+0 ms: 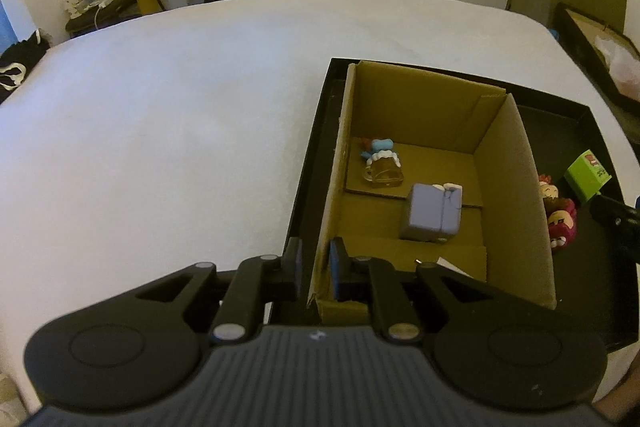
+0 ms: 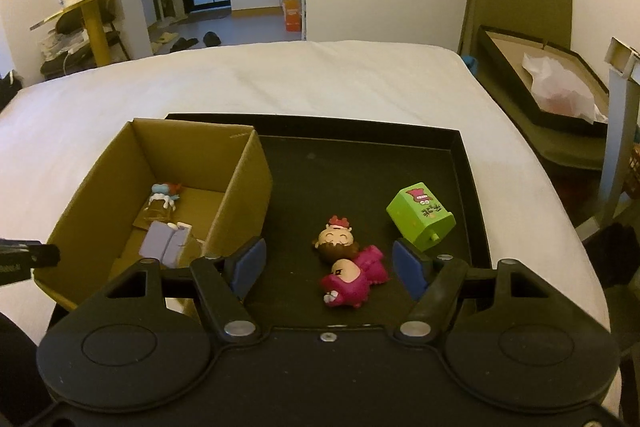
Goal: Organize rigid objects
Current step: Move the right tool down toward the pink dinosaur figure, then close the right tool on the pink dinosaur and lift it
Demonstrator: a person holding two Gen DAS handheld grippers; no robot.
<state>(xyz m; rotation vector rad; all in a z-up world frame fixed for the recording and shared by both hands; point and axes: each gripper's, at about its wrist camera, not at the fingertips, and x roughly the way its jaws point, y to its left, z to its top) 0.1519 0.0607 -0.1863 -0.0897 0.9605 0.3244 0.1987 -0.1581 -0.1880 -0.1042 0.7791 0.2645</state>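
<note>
A cardboard box (image 1: 516,195) (image 2: 240,183) stands in the left part of a black tray (image 1: 312,163) (image 2: 460,163) on a white bed. Inside it lie a purple cube toy (image 1: 432,213) (image 2: 164,241) and a small beer-mug figure (image 1: 382,167) (image 2: 162,203). My left gripper (image 1: 316,267) is shut on the box's near left wall. On the tray floor lie a pink figure (image 2: 352,277) (image 1: 562,227), a brown-haired head figure (image 2: 336,243) and a green carton toy (image 2: 420,221) (image 1: 588,175). My right gripper (image 2: 328,267) is open, its fingers either side of the pink figure, just above it.
The white bed (image 1: 160,131) (image 2: 320,79) spreads left and beyond the tray. Another black tray with a plastic bag (image 2: 556,91) lies off the bed's right side. A yellow side table (image 2: 92,11) stands at the far left.
</note>
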